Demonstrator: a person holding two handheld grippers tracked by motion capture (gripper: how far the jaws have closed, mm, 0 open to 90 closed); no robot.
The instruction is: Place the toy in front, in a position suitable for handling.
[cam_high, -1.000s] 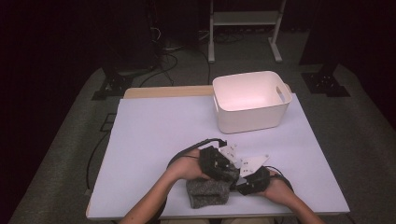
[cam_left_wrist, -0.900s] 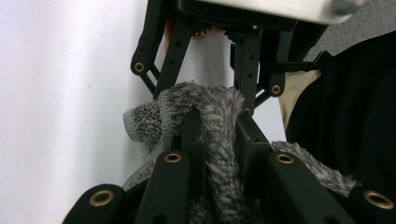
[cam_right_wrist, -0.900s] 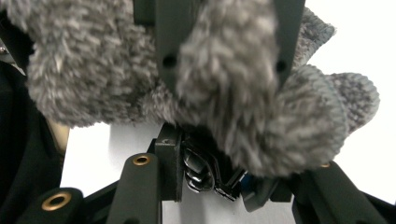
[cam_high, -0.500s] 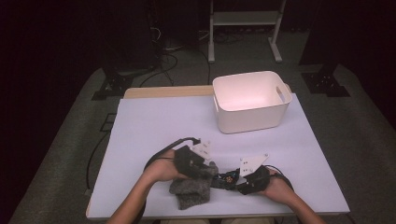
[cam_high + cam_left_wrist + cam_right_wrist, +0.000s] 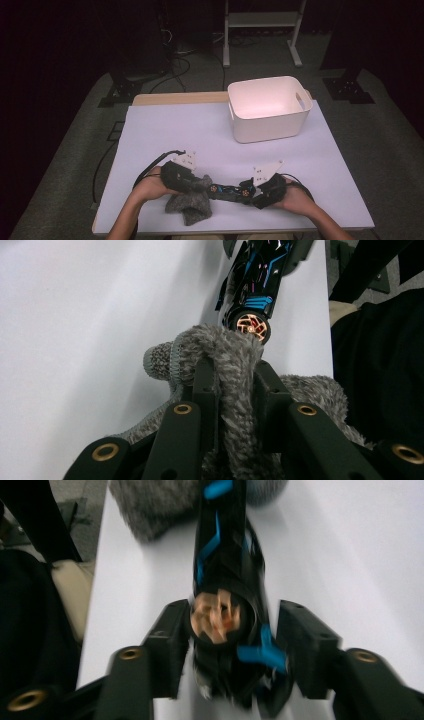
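Observation:
A grey fuzzy sock [image 5: 189, 204] lies near the table's front edge. My left gripper [image 5: 196, 182] is shut on a fold of the sock [image 5: 235, 360], which bulges up between its jaws [image 5: 235, 385]. A black toy car [image 5: 227, 191] with blue trim and copper wheels stretches between the two grippers, its front end by the sock. In the left gripper view the car [image 5: 255, 285] lies just beyond the sock. My right gripper [image 5: 248, 193] holds the car's rear end [image 5: 225, 580] between its jaws [image 5: 232, 625]; that view is blurred.
An empty white bin [image 5: 240, 117] with handle slots stands at the table's [image 5: 175, 135] back right. A wooden strip runs along the far edge. The person's hands come over the front edge, and cables trail from both grippers.
My left gripper has moved left with the sock. The toy car, covered a second ago, now lies bare between the grippers. The right gripper has barely shifted.

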